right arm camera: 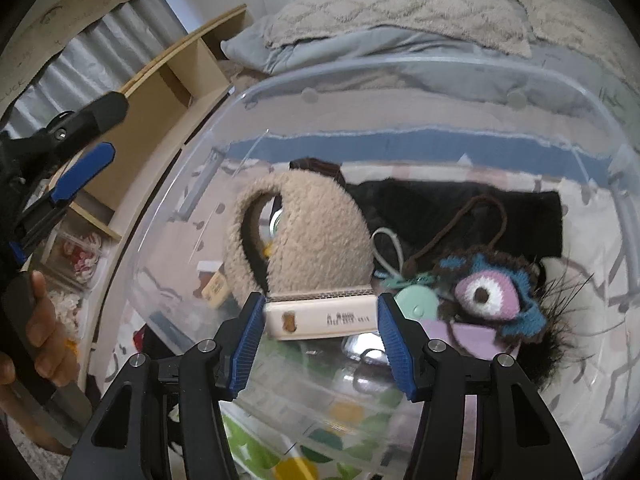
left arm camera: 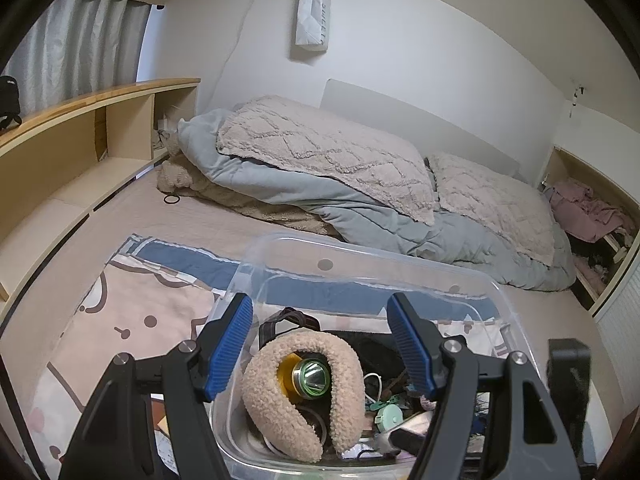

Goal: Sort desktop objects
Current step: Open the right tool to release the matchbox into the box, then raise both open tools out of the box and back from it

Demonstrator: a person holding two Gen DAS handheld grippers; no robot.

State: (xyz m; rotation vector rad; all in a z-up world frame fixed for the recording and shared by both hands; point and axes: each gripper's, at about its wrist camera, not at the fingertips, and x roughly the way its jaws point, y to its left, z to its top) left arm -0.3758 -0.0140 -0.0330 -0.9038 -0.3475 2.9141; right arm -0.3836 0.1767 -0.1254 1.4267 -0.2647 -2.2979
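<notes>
A clear plastic bin (left arm camera: 362, 265) (right arm camera: 400, 67) sits on the bed. Inside lie a beige fluffy earmuff (left arm camera: 260, 396) (right arm camera: 320, 232) curled around a yellow flashlight (left arm camera: 314, 378), a crocheted eye toy (right arm camera: 488, 294), a mint round item (right arm camera: 416, 300) and black cloth (right arm camera: 460, 208). My left gripper (left arm camera: 320, 308) hangs open over the earmuff with nothing between its fingers. My right gripper (right arm camera: 320, 304) is low in the bin, a cream box-shaped device (right arm camera: 320, 318) between its tips. The pads stand at the device's ends and I see no squeeze.
A bed with a grey duvet (left arm camera: 320, 200) and pillows lies beyond the bin. A wooden shelf unit (left arm camera: 80, 136) runs along the left. A patterned cloth (left arm camera: 140, 312) is under the bin. A person's hand (right arm camera: 44, 332) holds the left gripper (right arm camera: 80, 168).
</notes>
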